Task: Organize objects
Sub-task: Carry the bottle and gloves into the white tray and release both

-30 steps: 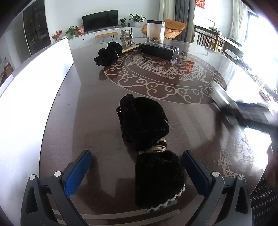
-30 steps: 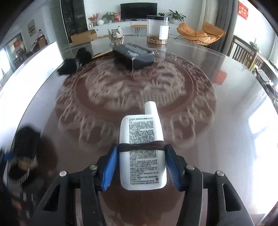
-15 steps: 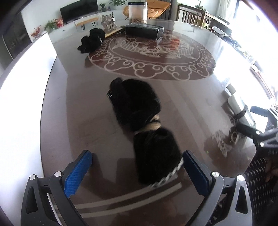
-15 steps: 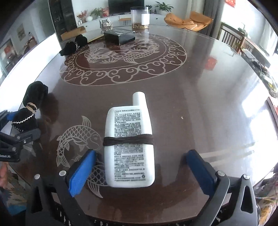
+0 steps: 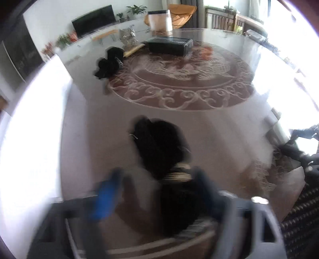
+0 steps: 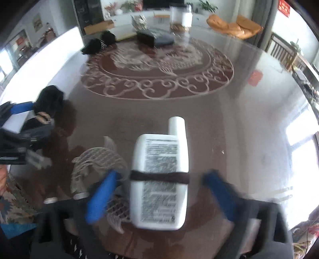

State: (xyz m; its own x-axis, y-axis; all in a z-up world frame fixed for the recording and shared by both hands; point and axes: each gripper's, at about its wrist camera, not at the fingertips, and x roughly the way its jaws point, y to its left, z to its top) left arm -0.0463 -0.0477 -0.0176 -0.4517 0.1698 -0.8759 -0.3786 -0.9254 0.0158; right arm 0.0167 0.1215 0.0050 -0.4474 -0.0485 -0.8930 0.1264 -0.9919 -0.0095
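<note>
Since 0.5 s ago both my grippers have narrowed: they stood wide apart beside their items then, and now the pads are drawing in, w/ heavy motion blur in both views.

The white flat plastic bottle w/ a dark hair band round its middle lies on the dark brown glossy round table, cap pointing away from me, printed label up. My right gripper straddles it: jaws part open, left blue pad just beside the bottle's edge, right pad near but apart from it. Not gripping yet, as far as I can see.

The black fuzzy bundle tied w/ a tan cord lies on the same table, nearer the left rim. My left gripper has jaws part open around its near lobe; the right finger looks to be against the fabric, the left blue pad clearly apart from it. Blur is too strong to say whether there's real contact.

Further out: pale scroll-and-fish medallion inlay at table centre, a second black fabric bundle, a black rectangular box and a clear lidded jar at the far edge.
</note>
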